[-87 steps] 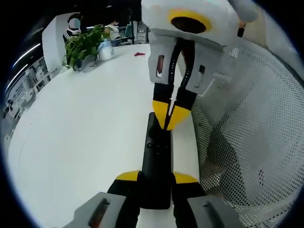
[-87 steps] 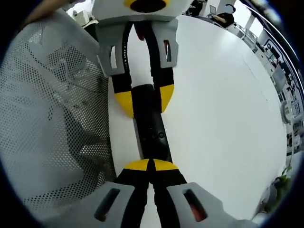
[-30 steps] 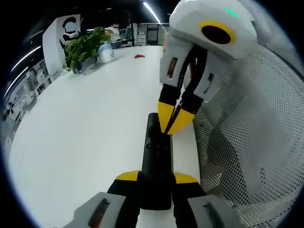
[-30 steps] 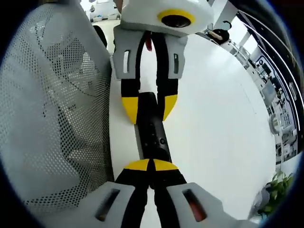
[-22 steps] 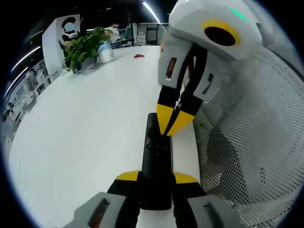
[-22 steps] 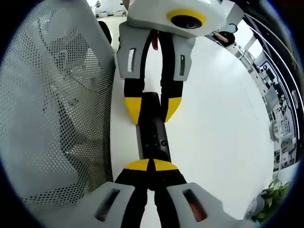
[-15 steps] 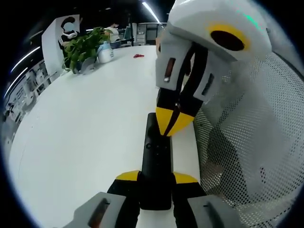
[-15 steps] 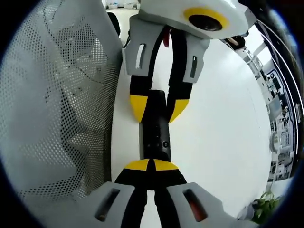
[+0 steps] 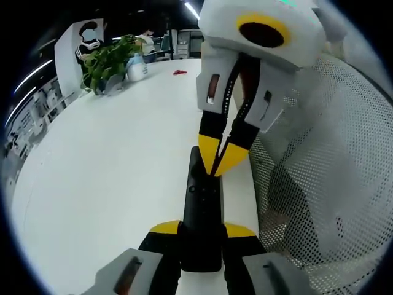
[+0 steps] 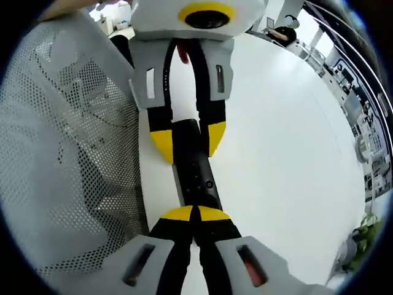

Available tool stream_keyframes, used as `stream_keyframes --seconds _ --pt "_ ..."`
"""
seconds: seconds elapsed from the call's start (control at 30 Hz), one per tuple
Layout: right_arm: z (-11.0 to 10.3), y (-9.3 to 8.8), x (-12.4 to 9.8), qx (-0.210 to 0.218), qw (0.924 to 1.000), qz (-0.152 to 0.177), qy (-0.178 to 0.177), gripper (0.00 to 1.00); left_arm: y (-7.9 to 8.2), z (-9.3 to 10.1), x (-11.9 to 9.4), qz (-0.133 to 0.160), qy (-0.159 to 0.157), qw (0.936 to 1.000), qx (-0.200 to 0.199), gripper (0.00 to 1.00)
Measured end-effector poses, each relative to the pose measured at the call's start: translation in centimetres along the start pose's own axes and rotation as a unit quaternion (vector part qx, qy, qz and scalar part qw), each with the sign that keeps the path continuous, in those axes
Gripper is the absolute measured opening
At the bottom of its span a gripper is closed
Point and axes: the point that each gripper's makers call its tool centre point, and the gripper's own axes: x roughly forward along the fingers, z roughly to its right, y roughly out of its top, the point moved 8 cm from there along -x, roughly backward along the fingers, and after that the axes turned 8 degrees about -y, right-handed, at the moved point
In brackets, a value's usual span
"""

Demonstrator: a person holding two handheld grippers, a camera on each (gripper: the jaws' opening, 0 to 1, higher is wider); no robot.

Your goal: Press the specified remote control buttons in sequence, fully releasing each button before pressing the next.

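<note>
Left gripper view, potted plant [image 9: 105, 61], right gripper view, remote control [image 10: 195, 172] buttons

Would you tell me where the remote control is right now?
The remote control lies on the white table near its edge, clamped at one end by the left gripper, the right gripper's shut tips at its buttons.

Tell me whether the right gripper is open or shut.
Shut. In the right gripper view, the right gripper has its yellow tips pressed together with no gap, resting at the end of the black remote.
</note>
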Motion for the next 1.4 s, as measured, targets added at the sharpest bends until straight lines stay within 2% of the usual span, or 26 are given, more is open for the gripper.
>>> stream_keyframes --seconds 0.33,0.47,0.6,0.8,0.97,1.1,1.17,1.27,1.4 --pt "-0.05 0.36 0.19 -0.014 0.9999 -0.002 -0.003 0.00 -0.07 -0.04 0.01 0.000 0.000 1.0000 0.000 0.25" --pt "-0.01 0.66 0.33 -0.018 0.9997 -0.016 0.000 0.00 -0.09 -0.05 0.02 -0.001 0.000 1.0000 0.001 0.25" --pt "0.45 0.87 0.45 -0.014 0.9991 -0.033 0.021 0.00 -0.11 -0.04 0.04 -0.001 0.001 1.0000 0.001 0.25" --pt "0.76 0.15 0.38 0.007 0.9991 -0.008 0.040 0.00 -0.14 -0.06 0.06 0.000 0.002 1.0000 0.001 0.25" --pt "0.67 0.30 0.47 0.005 0.9991 -0.008 0.042 0.00 -0.15 -0.09 0.08 0.001 0.002 1.0000 0.000 0.25" --pt "0.58 0.21 0.37 -0.002 0.9993 -0.006 0.037 0.00 -0.01 -0.05 0.06 0.001 0.002 1.0000 -0.001 0.25" --pt "0.55 0.04 0.28 0.017 0.9994 0.002 0.031 0.00 0.00 -0.04 0.06 0.002 0.003 1.0000 -0.002 0.25" --pt "0.10 -0.03 0.16 0.010 0.9998 0.011 0.013 0.00 0.01 -0.01 0.06 0.004 0.004 1.0000 -0.005 0.25" --pt "0.26 0.10 0.19 0.024 0.9996 0.009 0.009 0.00 0.04 0.02 0.06 0.004 0.005 1.0000 -0.005 0.25"
